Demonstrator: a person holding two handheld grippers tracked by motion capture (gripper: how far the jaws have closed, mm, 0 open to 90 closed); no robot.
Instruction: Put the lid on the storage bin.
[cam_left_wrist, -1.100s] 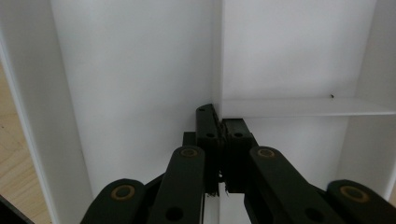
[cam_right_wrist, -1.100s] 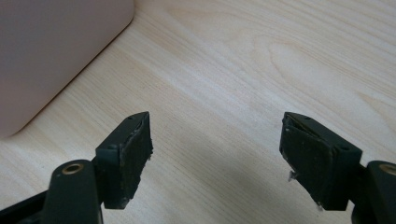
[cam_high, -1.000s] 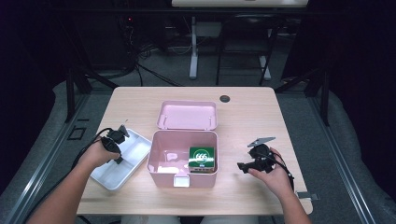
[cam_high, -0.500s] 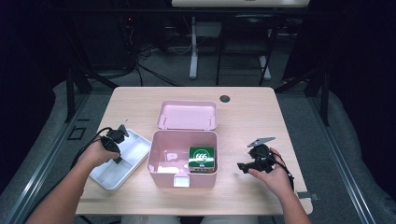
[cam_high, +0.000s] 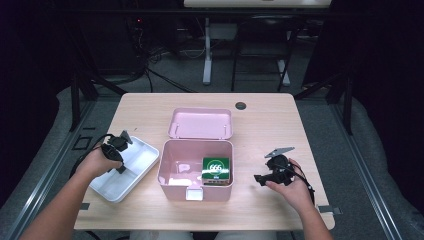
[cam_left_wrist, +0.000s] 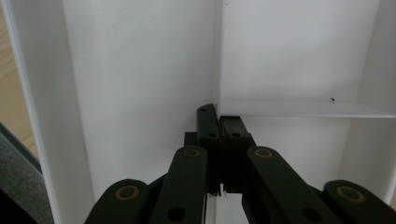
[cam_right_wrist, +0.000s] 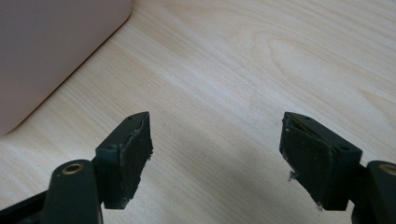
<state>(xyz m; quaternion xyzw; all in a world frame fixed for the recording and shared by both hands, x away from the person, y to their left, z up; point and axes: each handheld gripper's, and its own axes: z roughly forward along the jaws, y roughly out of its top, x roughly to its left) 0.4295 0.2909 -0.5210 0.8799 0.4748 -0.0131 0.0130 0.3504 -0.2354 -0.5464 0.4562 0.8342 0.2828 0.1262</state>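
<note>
Over white tray (cam_high: 131, 167), left gripper (cam_left_wrist: 219, 135) jaws clamping its divider; right gripper (cam_right_wrist: 215, 154) agape

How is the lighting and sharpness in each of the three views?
High view: wooden table lit, surroundings dark, slightly soft. Left gripper view: white plastic tray bright, flat, nearly shadowless. Right gripper view: wood grain sharp, soft shadows under the right gripper.

Lab: dark curtains (cam_high: 45, 75), floor cables (cam_high: 165, 80), 1 bare test table (cam_high: 270, 120).
</note>
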